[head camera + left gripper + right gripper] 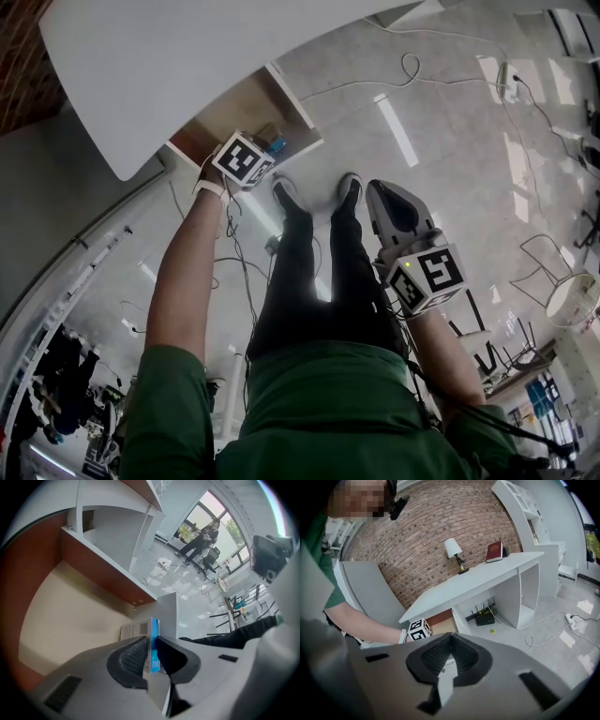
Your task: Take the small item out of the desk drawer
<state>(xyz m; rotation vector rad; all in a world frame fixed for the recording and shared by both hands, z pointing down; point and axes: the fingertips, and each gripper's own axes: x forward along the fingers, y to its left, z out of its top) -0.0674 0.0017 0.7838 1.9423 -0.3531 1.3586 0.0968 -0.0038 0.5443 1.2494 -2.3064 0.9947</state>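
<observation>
Slipping is the worry: the left claw point(152, 644) pinches the little blue box point(140, 629) by its edge above the drawer point(70, 620), while the right claw point(449, 639) is closed on nothing.

This looks like an office or lab floor dressed as a study. A brick wall point(440, 522) backs a white bench point(478, 581) carrying a lamp point(452, 550) and a red book point(494, 551), with white shelving point(520, 501) beside it. A router point(485, 617) sits beneath, cables point(409, 64) trail over the glossy floor point(450, 141), and office chairs point(211, 557) stand by tall windows point(213, 506).
</observation>
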